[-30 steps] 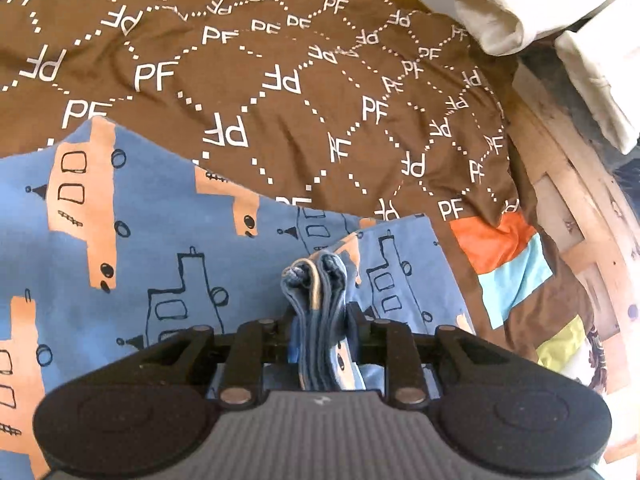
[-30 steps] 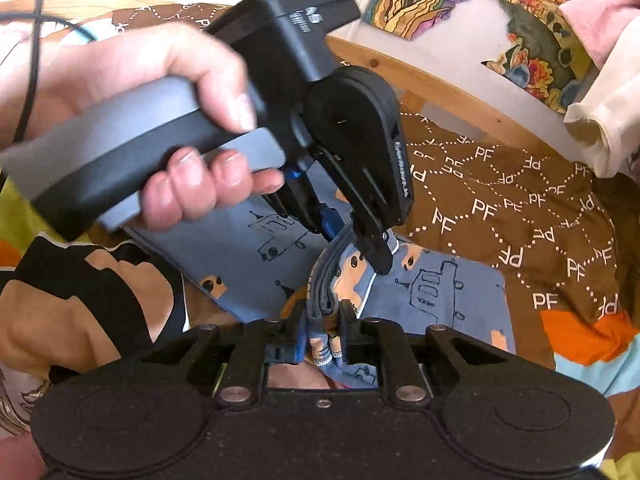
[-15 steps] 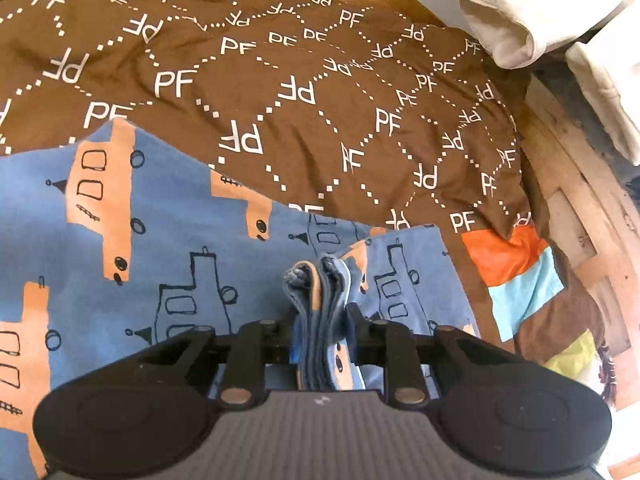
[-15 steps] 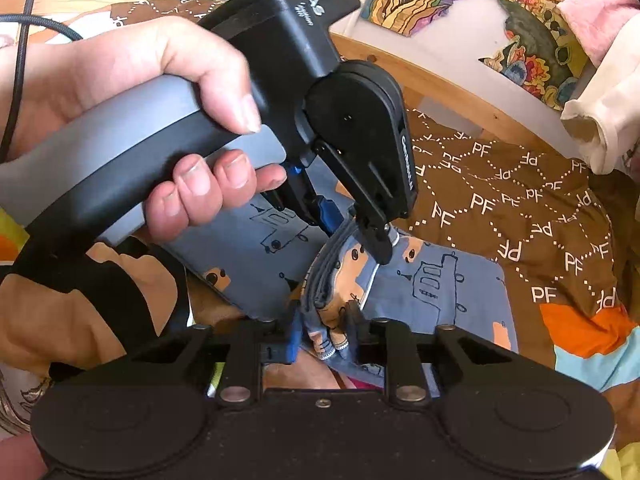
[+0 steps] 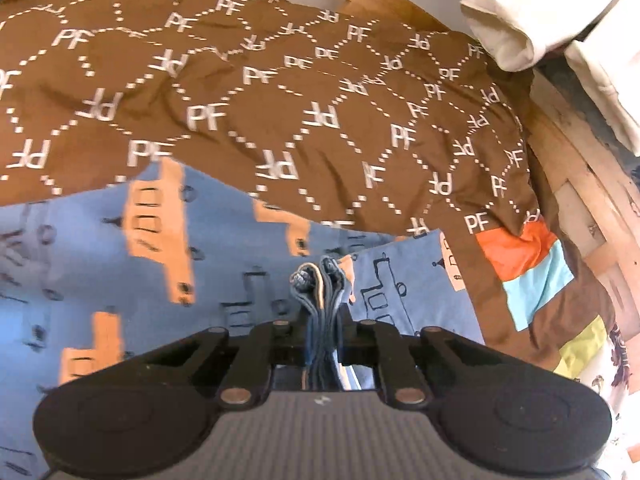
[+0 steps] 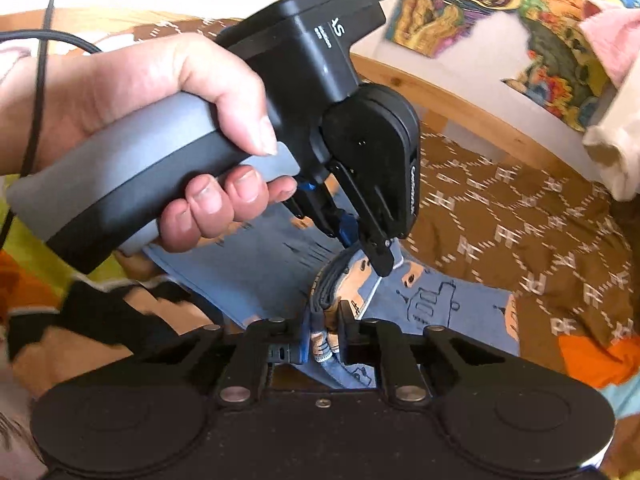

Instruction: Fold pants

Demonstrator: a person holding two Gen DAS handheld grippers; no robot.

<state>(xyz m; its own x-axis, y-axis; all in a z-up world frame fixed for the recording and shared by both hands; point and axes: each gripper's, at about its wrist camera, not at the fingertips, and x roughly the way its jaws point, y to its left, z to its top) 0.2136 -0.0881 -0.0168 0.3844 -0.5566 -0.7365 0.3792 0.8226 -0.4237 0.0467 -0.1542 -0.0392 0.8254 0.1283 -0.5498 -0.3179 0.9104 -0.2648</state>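
While blurred, pants [image 5: 120, 280] seemingly lengthwise leftward from left gripper [image 5: 322, 316].

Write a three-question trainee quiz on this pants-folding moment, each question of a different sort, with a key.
1. True or false: the left gripper is shut on a bunched edge of the blue pants.
2. Multiple choice: what lies under the pants? A) a bare wooden floor B) a brown cover printed with PF letters C) a plain white sheet
3. Fill in: in the right wrist view, the right gripper is shut on the pants, and the ___ gripper, held in a hand, pinches the same fabric just beyond it.

Key: 1 true; 2 B; 3 left
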